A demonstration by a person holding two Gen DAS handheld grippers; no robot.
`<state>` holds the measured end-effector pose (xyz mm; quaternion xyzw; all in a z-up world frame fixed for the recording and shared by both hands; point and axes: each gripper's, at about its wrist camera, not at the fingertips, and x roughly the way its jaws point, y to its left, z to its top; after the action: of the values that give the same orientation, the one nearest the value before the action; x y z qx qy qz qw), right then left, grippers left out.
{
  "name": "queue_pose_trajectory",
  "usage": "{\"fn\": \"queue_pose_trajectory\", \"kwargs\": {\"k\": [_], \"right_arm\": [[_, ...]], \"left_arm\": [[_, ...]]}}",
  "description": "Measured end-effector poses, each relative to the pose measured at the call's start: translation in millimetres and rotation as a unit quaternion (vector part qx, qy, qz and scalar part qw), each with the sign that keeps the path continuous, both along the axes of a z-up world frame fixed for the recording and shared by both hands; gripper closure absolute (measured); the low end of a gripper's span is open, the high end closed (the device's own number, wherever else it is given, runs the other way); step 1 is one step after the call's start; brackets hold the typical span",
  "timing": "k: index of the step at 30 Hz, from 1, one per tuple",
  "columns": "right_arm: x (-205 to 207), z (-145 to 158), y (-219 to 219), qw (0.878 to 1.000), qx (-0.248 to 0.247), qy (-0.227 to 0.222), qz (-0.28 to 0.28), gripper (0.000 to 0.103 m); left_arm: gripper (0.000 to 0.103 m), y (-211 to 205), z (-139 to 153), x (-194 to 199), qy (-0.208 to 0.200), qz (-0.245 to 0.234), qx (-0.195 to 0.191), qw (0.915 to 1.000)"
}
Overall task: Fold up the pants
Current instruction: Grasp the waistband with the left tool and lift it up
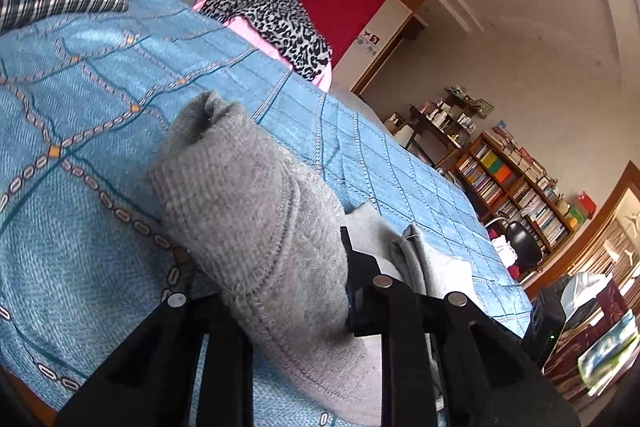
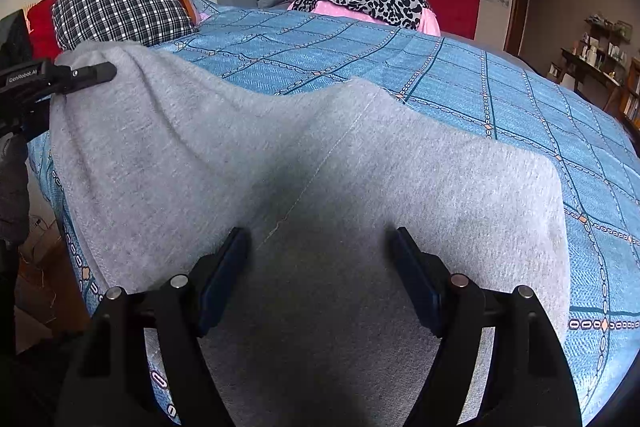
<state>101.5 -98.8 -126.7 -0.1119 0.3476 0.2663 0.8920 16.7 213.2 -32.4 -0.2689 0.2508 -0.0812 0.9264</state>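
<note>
Pillow [image 2: 120, 7] beyond pants [image 2: 304, 163] on bedspread [image 2: 480, 87]

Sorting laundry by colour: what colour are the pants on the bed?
Light heather grey knit pants, clearest in the right wrist view.

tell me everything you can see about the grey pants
The grey pants look like soft knit sweatpants with stitched hems and a pale centre seam. They lie spread on the blue patterned bedspread. The left gripper is shut on one edge, lifting it into a bunch. The right gripper hangs open over the middle; contact cannot be told.
</note>
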Motion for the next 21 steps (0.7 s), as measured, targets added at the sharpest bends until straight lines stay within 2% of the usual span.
{"fn": "queue_pose_trajectory", "kwargs": {"k": [6, 12, 16, 21], "right_arm": [[-3, 3, -9, 1.000, 0.023, 0.004, -0.001, 0.027], [-5, 8, -27, 0.998, 0.057, 0.007, -0.011, 0.027], [-4, 12, -46, 0.996, 0.084, 0.010, -0.026, 0.027], [-4, 18, -77, 0.991, 0.119, 0.008, -0.057, 0.027]], "left_arm": [[0.084, -47, 42, 0, -0.052, -0.042, 0.062, 0.9959], [0.084, -104, 69, 0, -0.089, -0.091, 0.125, 0.9840], [0.084, -146, 78, 1, -0.106, -0.122, 0.174, 0.9713], [0.084, -204, 78, 0, -0.125, -0.171, 0.237, 0.9482]]}}
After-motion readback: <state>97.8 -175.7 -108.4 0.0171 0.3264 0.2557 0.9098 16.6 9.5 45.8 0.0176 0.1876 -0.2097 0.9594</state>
